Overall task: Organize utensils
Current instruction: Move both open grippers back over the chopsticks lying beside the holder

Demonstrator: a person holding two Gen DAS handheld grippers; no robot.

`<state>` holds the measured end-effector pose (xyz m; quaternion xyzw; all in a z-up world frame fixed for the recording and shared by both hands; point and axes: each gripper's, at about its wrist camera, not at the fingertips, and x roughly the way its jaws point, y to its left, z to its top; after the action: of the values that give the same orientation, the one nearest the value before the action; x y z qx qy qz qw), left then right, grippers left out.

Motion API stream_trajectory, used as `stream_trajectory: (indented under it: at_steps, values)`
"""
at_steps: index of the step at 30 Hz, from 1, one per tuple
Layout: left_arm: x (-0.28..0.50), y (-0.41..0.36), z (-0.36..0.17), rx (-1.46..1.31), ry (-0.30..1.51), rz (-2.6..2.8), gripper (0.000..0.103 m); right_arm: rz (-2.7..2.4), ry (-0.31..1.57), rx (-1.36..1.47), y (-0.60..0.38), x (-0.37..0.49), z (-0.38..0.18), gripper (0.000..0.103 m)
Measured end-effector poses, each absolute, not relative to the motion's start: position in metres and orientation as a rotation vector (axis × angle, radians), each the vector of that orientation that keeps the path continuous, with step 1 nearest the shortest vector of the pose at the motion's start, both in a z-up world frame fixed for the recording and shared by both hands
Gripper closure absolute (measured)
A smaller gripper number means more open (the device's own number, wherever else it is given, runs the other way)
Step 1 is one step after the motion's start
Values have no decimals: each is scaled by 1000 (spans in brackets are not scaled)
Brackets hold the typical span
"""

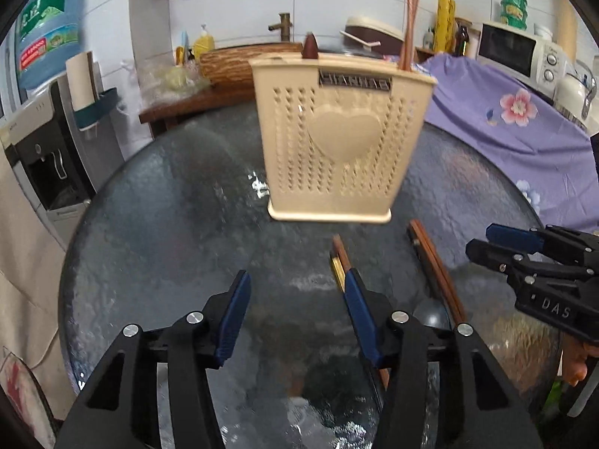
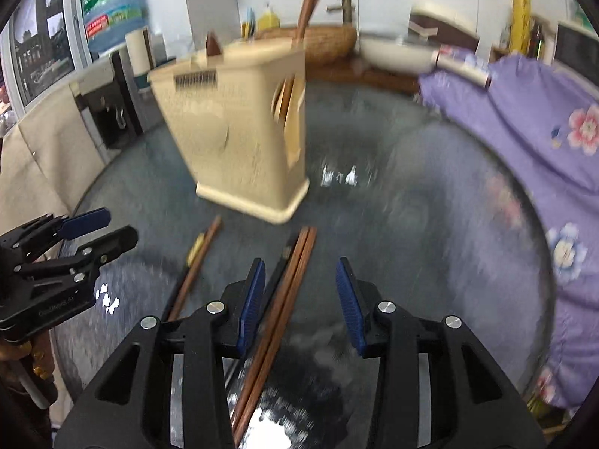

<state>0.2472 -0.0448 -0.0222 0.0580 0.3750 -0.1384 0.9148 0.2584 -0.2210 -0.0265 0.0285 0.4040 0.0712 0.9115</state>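
Note:
A beige perforated utensil holder stands on the round dark glass table. Brown chopsticks and a dark pointed handle stick out of its top. My left gripper is open above the glass with nothing between its fingers; a gold-banded chopstick pair lies just beside its right finger. A second brown chopstick pair lies on the table, running between the open fingers of my right gripper, closer to the left pad, and no pad presses on it. Each gripper shows in the other's view.
A purple floral cloth covers things to the right of the table, with a microwave behind it. A water dispenser stands to the left. A wooden basin with a tap sits behind the holder.

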Motion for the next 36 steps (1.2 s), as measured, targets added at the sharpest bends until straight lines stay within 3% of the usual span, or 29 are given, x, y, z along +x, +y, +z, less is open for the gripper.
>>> stream_trajectory:
  at_steps: [9, 23, 30, 36]
  values:
    - [245, -39, -49, 121, 848, -267, 59, 283, 842, -77, -178, 237, -48, 63]
    - [244, -36, -54, 141, 871, -271, 59, 324, 898, -170, -154, 251, -62, 63]
    - [244, -45, -56, 138, 893, -323, 59, 325, 913, -164, -159, 251, -64, 75]
    - [242, -57, -56, 150, 895, -357, 59, 329, 924, -149, -162, 251, -65, 77]
